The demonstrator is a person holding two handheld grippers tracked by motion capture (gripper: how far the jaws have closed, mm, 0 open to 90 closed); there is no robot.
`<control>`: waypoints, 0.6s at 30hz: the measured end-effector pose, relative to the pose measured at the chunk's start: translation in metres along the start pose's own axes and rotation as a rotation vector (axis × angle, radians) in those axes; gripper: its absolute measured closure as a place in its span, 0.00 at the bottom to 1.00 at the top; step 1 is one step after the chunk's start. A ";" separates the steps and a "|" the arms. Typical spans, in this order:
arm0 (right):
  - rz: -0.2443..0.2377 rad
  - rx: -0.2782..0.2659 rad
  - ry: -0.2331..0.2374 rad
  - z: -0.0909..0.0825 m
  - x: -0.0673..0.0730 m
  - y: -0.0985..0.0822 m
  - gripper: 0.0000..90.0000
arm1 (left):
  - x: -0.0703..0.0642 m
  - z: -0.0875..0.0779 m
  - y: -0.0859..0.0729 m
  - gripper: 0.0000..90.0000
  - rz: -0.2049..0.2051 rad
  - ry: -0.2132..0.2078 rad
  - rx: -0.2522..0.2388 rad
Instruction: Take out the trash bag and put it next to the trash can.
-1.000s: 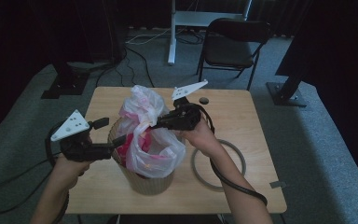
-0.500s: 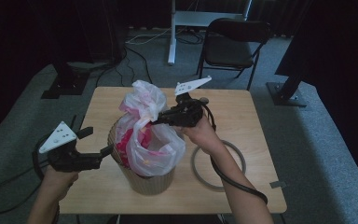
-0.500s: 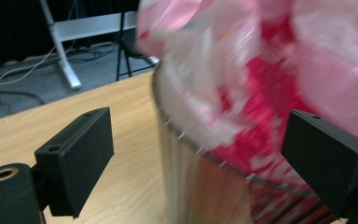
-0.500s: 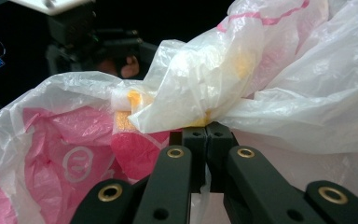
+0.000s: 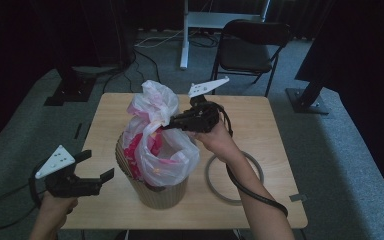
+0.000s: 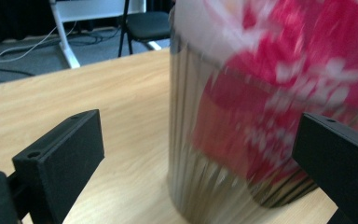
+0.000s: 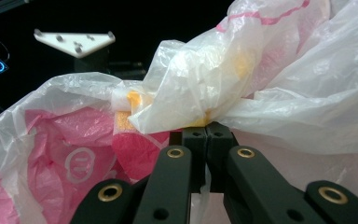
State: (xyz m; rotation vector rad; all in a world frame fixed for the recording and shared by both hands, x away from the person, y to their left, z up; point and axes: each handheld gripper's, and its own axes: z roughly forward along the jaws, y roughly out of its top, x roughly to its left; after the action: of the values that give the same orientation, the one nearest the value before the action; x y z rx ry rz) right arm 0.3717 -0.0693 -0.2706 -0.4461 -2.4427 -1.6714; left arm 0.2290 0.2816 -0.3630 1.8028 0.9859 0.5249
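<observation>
Since left gripper point(image 5: 99, 176) backed off basket point(image 5: 166, 192), jaws spread | right gripper point(image 5: 166, 124) still pinches bag point(image 5: 167, 155)

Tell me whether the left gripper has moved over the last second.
Yes. In the high view the left gripper has drawn back from the plastic bag toward the table's near-left corner; its jaws stand open, apart from the ribbed bin.
</observation>
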 end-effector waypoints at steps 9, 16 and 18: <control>0.000 -0.023 -0.003 -0.010 0.002 0.008 1.00 | 0.018 0.011 -0.043 0.03 -0.055 0.103 0.029; -0.011 -0.053 -0.009 -0.022 0.004 0.021 1.00 | 0.033 0.030 -0.082 0.03 -0.104 0.162 0.102; -0.018 -0.060 -0.011 -0.026 0.007 0.027 1.00 | 0.036 0.037 -0.094 0.03 -0.088 0.178 0.123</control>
State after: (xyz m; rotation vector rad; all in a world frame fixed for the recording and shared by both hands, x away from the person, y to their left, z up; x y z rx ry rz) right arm 0.3730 -0.0837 -0.2355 -0.4433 -2.4166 -1.7580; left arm 0.2399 0.3083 -0.4659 1.8344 1.2380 0.5885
